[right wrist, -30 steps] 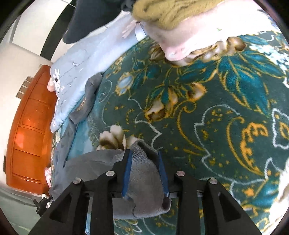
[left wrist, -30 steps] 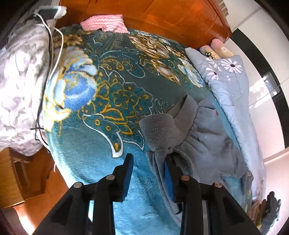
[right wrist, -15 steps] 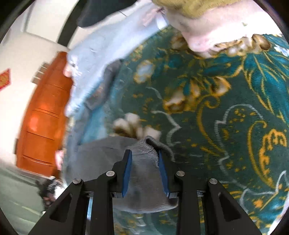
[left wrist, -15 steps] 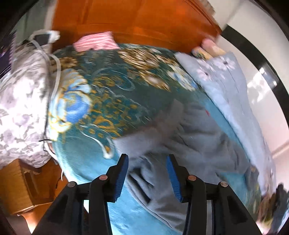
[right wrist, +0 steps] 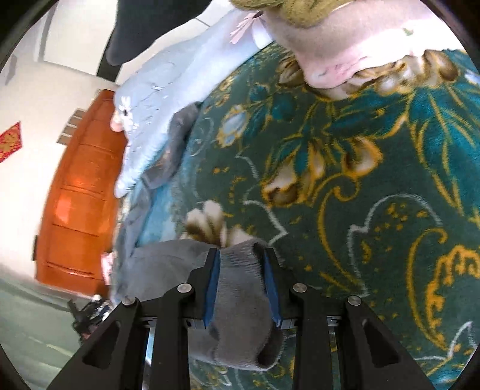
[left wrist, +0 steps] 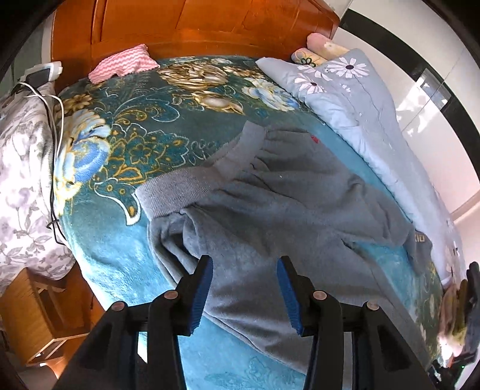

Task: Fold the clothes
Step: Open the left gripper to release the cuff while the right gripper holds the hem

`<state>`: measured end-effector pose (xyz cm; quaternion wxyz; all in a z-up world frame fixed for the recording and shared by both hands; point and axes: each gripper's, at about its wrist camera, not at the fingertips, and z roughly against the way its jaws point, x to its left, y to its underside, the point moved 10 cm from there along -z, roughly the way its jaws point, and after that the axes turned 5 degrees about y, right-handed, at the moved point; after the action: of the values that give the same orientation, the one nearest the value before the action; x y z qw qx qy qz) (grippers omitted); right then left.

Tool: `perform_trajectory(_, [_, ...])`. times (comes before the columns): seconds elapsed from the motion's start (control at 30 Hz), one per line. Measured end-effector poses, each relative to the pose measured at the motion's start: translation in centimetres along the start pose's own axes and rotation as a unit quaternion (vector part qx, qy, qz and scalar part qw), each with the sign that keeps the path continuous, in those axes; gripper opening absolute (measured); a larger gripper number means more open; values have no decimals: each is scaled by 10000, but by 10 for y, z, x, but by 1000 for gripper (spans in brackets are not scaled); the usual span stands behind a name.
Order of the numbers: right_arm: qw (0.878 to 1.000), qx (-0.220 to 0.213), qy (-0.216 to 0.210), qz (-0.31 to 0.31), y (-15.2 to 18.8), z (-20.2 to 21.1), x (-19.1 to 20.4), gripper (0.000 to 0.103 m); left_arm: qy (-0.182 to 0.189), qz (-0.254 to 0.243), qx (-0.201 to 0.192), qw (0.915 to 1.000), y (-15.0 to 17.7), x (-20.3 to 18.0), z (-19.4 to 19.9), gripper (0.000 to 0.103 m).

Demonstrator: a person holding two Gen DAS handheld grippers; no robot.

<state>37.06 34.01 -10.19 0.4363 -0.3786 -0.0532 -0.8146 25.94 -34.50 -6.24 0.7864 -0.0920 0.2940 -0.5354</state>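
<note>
Garment: grey fleece trousers with ribbed cuffs [left wrist: 270,207], spread on teal floral plush blanket [left wrist: 126,144].
Left gripper [left wrist: 244,288]: parted above the fabric, gripping nothing.
Right gripper [right wrist: 241,283]: clamped on one ribbed cuff [right wrist: 240,270].

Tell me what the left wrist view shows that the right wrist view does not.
Only the left view: the pink cloth by the headboard, white cables, and the left tongs open above the grey garment.

Only the right view: the right tongs shut on the garment's ribbed end, and a red wall decoration.

Both: the garment, the teal blanket, and the light blue quilt.
</note>
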Motion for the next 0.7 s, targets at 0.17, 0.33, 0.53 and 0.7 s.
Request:
perform_trajectory(0.17, [9992, 232, -193, 244, 19, -3, 7, 31, -48, -95, 147, 9998, 12, -13, -13, 49])
perform_trajectory(0.33, [9989, 329, -63, 333, 21, -9, -1, 21, -121, -186, 364, 9991, 29, -28, -27, 49])
perform_trajectory(0.53, [9980, 152, -376, 483, 5, -1, 28, 6, -149, -262, 387, 9988, 32, -43, -31, 49])
perform_trajectory(0.7, [9958, -695, -551, -237, -43, 20, 12, 5, -128, -293, 360, 9988, 28, -47, -34, 49])
